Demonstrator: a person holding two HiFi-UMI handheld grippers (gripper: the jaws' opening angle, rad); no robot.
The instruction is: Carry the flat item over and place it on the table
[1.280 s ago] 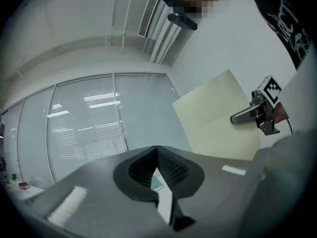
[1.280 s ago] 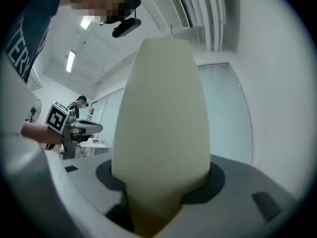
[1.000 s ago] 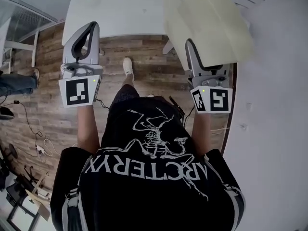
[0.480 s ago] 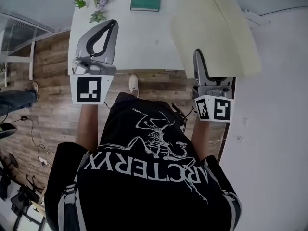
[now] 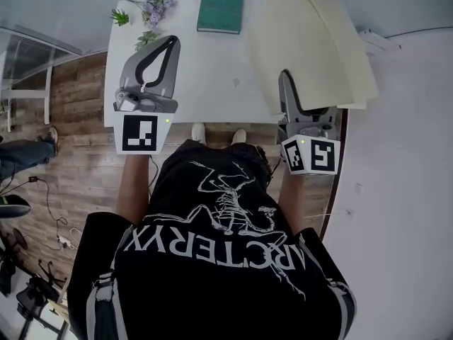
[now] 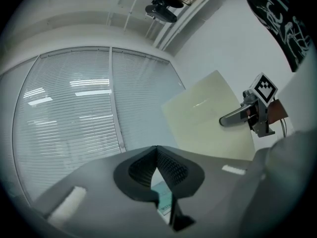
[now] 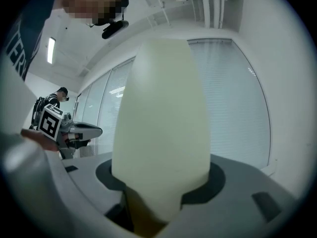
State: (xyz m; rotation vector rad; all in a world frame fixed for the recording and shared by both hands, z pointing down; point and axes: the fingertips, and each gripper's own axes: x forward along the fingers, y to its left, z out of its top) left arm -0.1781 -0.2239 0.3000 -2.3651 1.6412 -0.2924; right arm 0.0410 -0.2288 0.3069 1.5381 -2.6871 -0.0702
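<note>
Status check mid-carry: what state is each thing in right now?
Left claw: shut, empty.
Right claw: shut on the cream panel.
Cream panel: held aloft, not yet set on the white table.
Green book: closed, lying flat on the table.
Flower sprigs: lying on the table.

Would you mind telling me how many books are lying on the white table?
1: a green book at the white table's far edge, beside the flower sprigs. The cream board hides the table's right side, so others may be unseen.
</note>
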